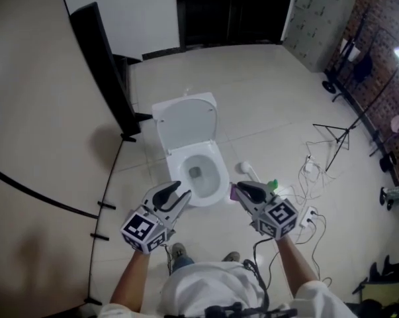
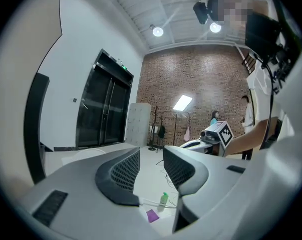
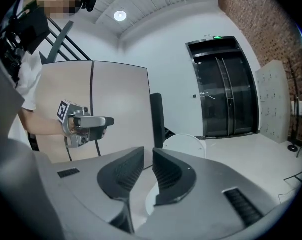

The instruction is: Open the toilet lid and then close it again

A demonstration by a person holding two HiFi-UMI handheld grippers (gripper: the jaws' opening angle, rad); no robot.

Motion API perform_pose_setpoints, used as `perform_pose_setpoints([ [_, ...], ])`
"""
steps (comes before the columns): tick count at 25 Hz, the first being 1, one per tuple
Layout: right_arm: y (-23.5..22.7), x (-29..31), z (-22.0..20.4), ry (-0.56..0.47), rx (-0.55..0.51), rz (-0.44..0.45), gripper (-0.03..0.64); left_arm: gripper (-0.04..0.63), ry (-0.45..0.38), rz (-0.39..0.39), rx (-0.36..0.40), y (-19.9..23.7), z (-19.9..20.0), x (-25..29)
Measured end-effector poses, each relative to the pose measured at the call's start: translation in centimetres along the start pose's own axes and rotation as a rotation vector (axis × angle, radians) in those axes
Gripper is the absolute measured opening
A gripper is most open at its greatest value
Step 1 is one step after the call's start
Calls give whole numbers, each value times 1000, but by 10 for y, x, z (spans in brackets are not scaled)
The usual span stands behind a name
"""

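The white toilet stands in the middle of the floor with its lid [image 1: 186, 121] raised against the back and the bowl [image 1: 200, 172] uncovered. My left gripper [image 1: 177, 195] hovers at the bowl's near left rim, its jaws apart and empty. My right gripper [image 1: 241, 190] hangs just right of the bowl, jaws nearly together with nothing between them. In the right gripper view the upright lid [image 3: 186, 145] shows beyond the right gripper [image 3: 148, 156], with the left gripper [image 3: 85, 124] off to the left. The left gripper [image 2: 151, 160] looks towards the brick wall.
A tall black panel [image 1: 105, 71] stands left of the toilet. Right of the bowl lie a green bottle [image 1: 272, 185], a purple item [image 1: 233, 192] and a white brush holder [image 1: 247, 171]. Cables and a power strip [image 1: 310, 212] trail further right, near a folding stand [image 1: 339, 136].
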State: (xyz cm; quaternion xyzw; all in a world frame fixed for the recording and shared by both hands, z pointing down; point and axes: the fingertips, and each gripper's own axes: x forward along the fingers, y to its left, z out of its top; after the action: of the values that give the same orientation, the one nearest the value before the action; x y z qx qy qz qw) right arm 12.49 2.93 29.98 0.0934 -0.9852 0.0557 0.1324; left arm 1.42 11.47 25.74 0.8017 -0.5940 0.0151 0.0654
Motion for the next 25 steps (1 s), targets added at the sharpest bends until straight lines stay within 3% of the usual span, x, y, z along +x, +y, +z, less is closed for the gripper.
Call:
perform_pose_setpoints([
  [14,18,-13,-3,-6,-21,17,57,132,21,18,37,-25,-8,5],
  [25,22,-10,2,-20,-38,11,57,133,-39,31,17,-17,0,0],
])
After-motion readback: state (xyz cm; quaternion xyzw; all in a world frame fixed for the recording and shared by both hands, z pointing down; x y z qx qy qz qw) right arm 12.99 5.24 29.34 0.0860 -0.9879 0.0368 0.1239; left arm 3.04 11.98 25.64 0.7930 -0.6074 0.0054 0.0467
